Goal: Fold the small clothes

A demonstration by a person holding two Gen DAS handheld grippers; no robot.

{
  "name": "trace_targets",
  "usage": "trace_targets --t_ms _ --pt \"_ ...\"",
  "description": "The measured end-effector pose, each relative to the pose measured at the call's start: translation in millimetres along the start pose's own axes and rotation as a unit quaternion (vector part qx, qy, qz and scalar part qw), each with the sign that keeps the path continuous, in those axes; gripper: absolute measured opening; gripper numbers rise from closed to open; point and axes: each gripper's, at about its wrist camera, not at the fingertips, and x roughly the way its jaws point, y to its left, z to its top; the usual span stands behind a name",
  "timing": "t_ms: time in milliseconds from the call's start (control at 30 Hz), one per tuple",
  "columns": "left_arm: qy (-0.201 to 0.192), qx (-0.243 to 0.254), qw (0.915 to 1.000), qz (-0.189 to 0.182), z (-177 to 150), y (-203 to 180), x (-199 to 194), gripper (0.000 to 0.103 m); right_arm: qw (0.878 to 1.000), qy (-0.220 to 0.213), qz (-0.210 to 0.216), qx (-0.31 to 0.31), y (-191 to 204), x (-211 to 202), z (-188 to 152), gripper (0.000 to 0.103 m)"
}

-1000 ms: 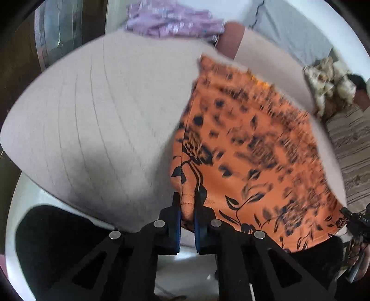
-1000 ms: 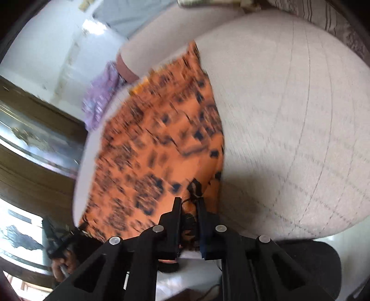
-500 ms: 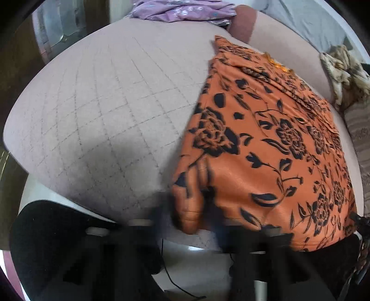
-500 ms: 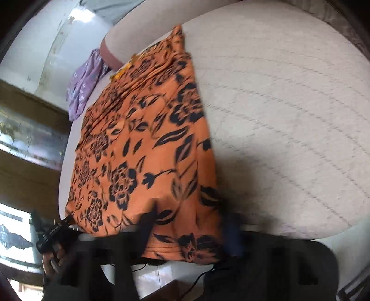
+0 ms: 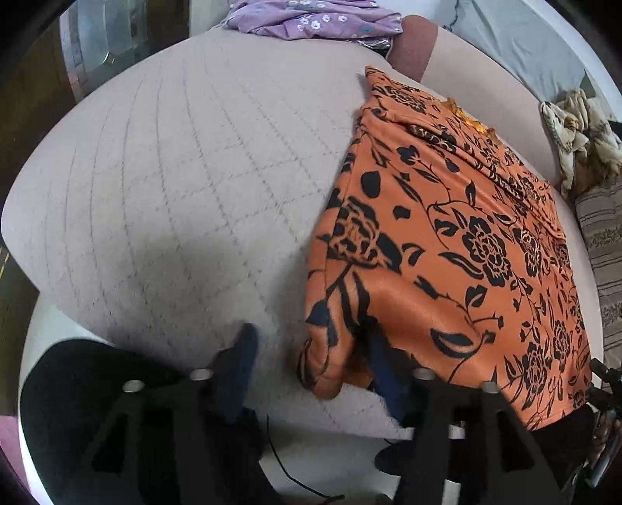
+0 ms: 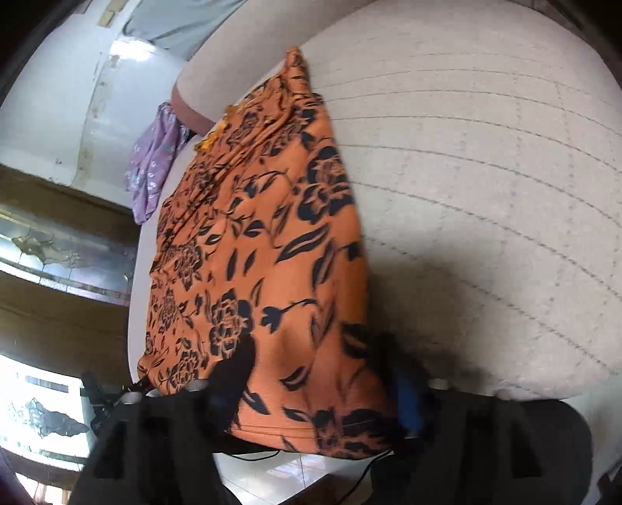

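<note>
Both claws [image 5: 311, 365] [image 6: 322, 373] wide open w/ orange garment [image 5: 447, 248] between fingers.

A pale quilted cushion [image 5: 186, 202], stitched in a diamond grid, carries the clothes. An orange garment with a black floral print [image 5: 458, 248] lies flat on its 3 o'clock half, and a lilac flowered cloth [image 5: 311, 17] sits at its 12 o'clock edge.
</note>
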Motion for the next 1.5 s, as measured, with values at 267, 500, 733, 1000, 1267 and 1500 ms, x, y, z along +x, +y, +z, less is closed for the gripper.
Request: trace_targets --t_ms 267,500,733,1000,1267,1500 --pt "-0.039 0.006 0.9976 -0.057 23 -10 -39 0.007 1.0 -0.009 0.021 0.008 6 -7 12 0.006" --pt "0.032 -0.004 0.9991 -0.027 18 -3 9 0.008 0.998 0.005 0.034 0.046 -15 4 13 0.006" --pt "-0.027 0.03 0.9983 -0.041 40 -15 -16 0.008 0.995 -0.023 0.091 0.025 0 -10 26 0.006" --pt "-0.034 0.047 0.9968 -0.056 78 -32 -15 0.008 0.993 -0.004 0.11 0.045 -2 16 46 0.006" --pt "-0.162 0.061 0.9829 -0.063 254 -98 11 0.027 0.974 -0.141 0.178 -0.005 60 0 223 0.009" --pt "-0.121 0.037 0.9918 0.017 279 -91 83 0.078 0.986 -0.146 0.07 0.048 37 70 259 0.079"
